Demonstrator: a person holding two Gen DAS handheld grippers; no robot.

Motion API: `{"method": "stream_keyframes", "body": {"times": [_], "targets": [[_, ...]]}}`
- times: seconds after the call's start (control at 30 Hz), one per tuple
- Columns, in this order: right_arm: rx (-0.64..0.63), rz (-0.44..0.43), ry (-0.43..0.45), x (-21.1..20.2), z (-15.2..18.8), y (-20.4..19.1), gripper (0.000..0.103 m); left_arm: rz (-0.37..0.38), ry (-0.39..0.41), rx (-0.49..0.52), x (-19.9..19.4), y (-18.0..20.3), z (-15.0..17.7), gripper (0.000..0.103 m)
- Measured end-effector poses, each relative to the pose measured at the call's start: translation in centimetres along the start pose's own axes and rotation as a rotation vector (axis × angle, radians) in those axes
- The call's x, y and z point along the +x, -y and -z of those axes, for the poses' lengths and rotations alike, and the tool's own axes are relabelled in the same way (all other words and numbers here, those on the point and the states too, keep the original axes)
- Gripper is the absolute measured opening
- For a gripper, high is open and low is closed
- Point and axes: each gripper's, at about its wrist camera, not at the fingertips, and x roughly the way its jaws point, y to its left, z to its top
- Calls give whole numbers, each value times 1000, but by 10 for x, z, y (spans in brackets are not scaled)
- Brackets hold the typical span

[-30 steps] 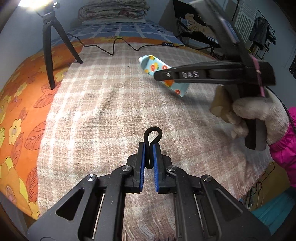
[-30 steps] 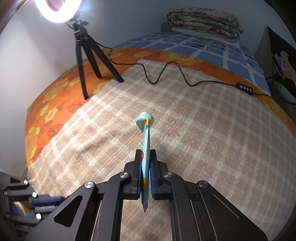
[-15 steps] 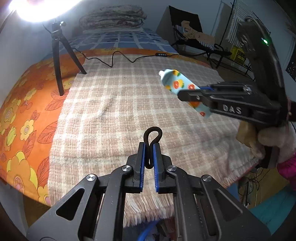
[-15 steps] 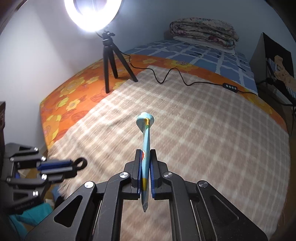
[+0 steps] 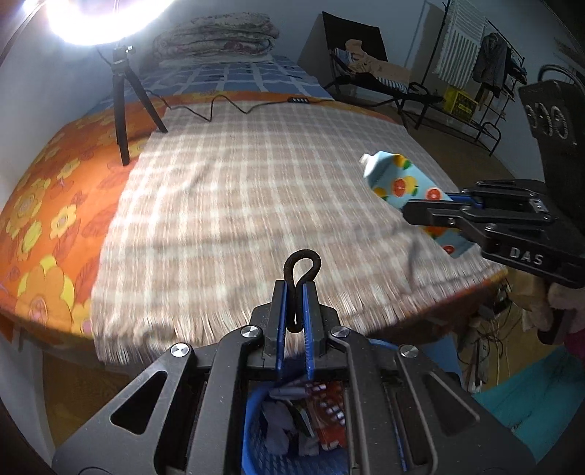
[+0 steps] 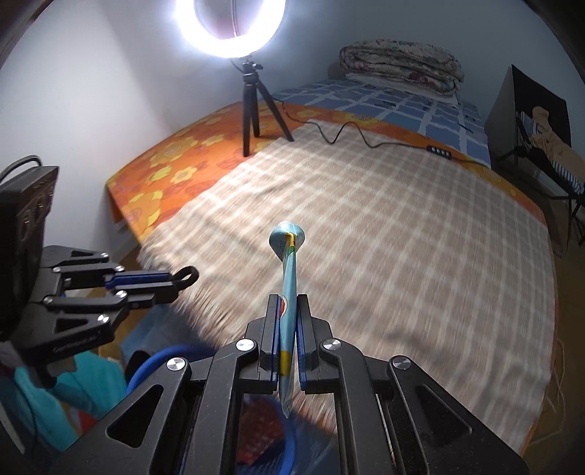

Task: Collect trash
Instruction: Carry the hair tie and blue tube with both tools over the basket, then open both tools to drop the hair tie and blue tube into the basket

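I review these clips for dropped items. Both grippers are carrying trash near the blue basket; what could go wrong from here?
The right gripper pinches the flattened tube only near its tail, so it could swing or slip. The left gripper holds just a thin black loop, which may stay snagged on release. The blue basket is mostly hidden beneath both grippers, so either drop might miss.

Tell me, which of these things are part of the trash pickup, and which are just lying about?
Part of the job:
- fruit-print carton, clamped in the right tool
- black hair tie, clamped in the left tool
- blue basket holding wrappers

Just lying about:
- ring light on its tripod
- folded quilt
- plaid blanket
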Motion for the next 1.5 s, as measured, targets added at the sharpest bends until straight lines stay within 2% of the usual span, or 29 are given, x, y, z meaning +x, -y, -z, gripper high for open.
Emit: {"method": "stream_keyframes", "body": {"times": [0.33,0.77,1.2,1.5], "targets": [[24,-34,-32,-24,59,-25,6,23,-17,-9,-21,13,40,6],[6,-75,-107,-20,115,-57,6,32,-101,-5,-15,25,89,6],[28,-81,-173,2,142,-59,6,26,-180,-9,9,27,115,6],[58,-82,-201,12,149,-54,6,19,-224,-4,21,27,124,6]]}}
